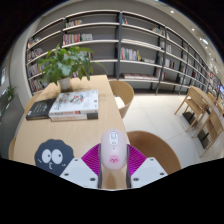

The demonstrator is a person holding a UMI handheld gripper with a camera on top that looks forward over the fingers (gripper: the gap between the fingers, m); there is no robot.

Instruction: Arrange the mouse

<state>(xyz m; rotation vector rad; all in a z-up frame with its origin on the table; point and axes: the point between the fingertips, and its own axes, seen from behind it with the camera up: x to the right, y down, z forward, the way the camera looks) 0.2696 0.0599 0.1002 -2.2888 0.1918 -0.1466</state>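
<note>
A white computer mouse (113, 150) with a pink mark on its back sits between my gripper's (112, 162) two fingers, pressed by the magenta pads (93, 158) on both sides. The gripper holds it lifted over the near right edge of a wooden table (70, 128). A round dark mouse mat (54, 154) with cartoon eyes lies on the table just left of the fingers.
A stack of books (74, 104) and a dark book (41, 108) lie further along the table, with a potted plant (62, 66) beyond. A wooden chair (122, 94) stands right of the table. Bookshelves (120, 45) line the far wall. More tables and chairs (200, 105) stand far right.
</note>
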